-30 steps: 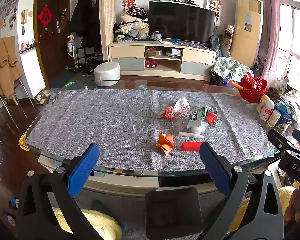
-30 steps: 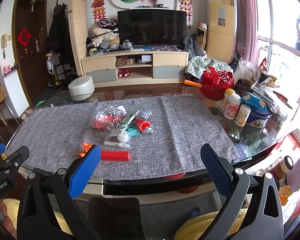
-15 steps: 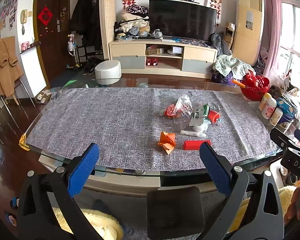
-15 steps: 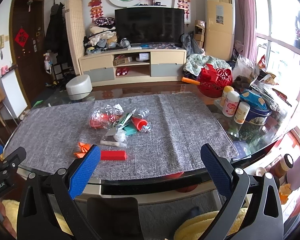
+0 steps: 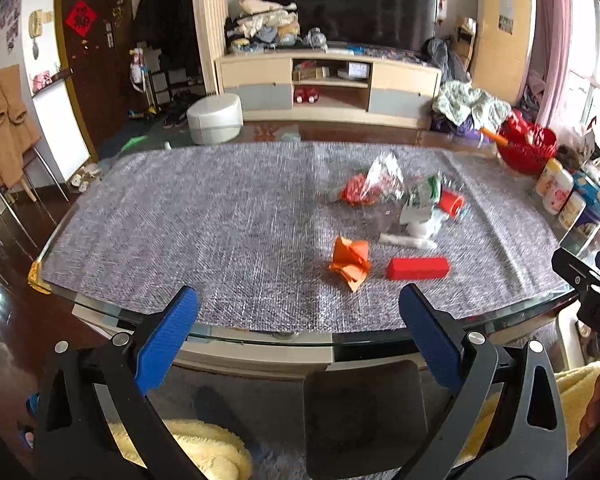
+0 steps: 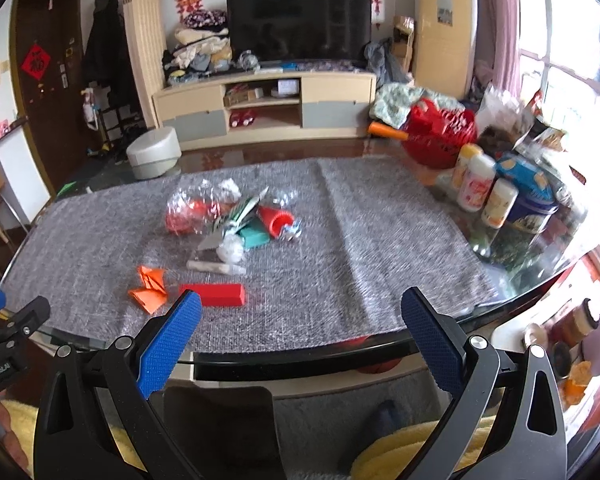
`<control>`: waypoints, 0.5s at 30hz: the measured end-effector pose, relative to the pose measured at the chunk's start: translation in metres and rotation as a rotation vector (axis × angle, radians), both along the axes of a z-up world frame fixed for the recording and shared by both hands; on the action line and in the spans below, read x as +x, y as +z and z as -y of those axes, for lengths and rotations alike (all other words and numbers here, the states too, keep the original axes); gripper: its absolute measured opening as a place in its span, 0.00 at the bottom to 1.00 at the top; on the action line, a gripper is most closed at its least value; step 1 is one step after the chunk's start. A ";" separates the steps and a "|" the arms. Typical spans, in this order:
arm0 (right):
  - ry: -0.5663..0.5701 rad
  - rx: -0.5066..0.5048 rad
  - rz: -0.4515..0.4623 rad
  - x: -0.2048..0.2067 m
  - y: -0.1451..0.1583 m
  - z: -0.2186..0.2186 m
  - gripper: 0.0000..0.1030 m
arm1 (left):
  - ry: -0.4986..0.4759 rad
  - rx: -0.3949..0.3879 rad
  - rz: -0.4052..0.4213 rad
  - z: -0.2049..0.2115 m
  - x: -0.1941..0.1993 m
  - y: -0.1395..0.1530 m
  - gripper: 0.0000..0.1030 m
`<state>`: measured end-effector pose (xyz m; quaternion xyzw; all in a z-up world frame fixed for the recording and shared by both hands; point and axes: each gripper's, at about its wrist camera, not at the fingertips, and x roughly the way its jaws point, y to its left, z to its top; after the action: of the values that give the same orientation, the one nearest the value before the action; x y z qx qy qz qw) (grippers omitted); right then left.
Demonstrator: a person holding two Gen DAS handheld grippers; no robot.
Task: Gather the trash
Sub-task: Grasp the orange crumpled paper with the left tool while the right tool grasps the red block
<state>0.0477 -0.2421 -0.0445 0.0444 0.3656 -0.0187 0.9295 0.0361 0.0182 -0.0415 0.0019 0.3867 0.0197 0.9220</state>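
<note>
Trash: a loose cluster on the grey cloth [image 5: 220, 220], right of the table's middle in the left wrist view and left of middle in the right wrist view.
Red box [image 5: 417, 267]: lies flat at the near edge of the cluster, closest to the table's front rim.
Orange paper [image 5: 350, 259]: crumpled, just left of the red box, apart from it.
White stick [image 5: 406, 241]: a thin roll lying just behind the red box.
Clear wrapper [image 5: 374, 184]: crinkled plastic with something red inside, at the far left of the cluster.
Green packet [image 5: 422, 196]: green-and-white, tilted, between the clear wrapper and the red cup.
Red cup [image 5: 451, 203]: on its side at the right end of the cluster.
Teal piece [image 6: 256, 236]: shows only in the right wrist view, touching the red cup.
Left gripper [image 5: 298, 328]: blue pads wide apart, holding nothing, hanging off the table's near edge, well short of the trash.
Right gripper [image 6: 300, 330]: pads spread wide, empty, also off the near edge; the red box sits just beyond its left pad [image 6: 168, 346].
Table [image 5: 260, 338]: glass top, the cloth covering most of it.
Bottles [image 6: 476, 184]: white bottles and a blue tin crowd the right end, with a red basket [image 6: 440, 136] behind them.
Background: TV [image 6: 298, 26] on a low cabinet, white stool [image 6: 154, 152] on the floor.
</note>
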 end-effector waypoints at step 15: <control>0.109 0.000 -0.102 0.056 -0.074 -0.041 0.84 | -0.037 0.007 -0.109 -0.011 0.070 -0.046 0.85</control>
<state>0.1041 -0.2013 -0.1183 0.0232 0.4146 0.0297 0.9092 0.1061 0.0295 -0.0876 0.0132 0.4362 0.0040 0.8998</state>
